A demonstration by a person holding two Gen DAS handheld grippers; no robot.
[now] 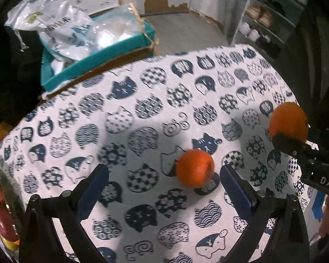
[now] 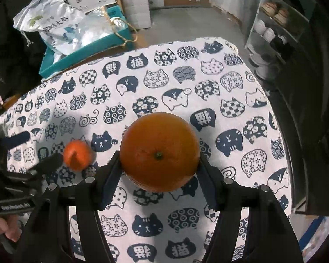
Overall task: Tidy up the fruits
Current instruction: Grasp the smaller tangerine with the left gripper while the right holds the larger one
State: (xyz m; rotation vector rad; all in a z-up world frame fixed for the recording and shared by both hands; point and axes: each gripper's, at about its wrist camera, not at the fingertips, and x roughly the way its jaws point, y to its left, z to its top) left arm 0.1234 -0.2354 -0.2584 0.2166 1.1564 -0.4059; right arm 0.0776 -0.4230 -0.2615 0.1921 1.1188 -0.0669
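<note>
The right gripper point(image 2: 159, 164) clamps a large orange point(image 2: 159, 152) between its two fingers point(image 2: 111, 175), stem end toward the camera, above a table draped in a cat-print cloth point(image 2: 208, 83). The left gripper point(image 1: 164, 188) points down with its fingers point(image 1: 94, 188) spread wide and nothing between them; a small tangerine point(image 1: 195, 168) lies on the cloth just ahead, nearer the right-hand finger. At the far left of the table, a teal box point(image 2: 81, 54) holds plastic bags point(image 2: 54, 26). A shelf point(image 2: 274, 22) of crockery stands beyond the table's far right corner.
</note>
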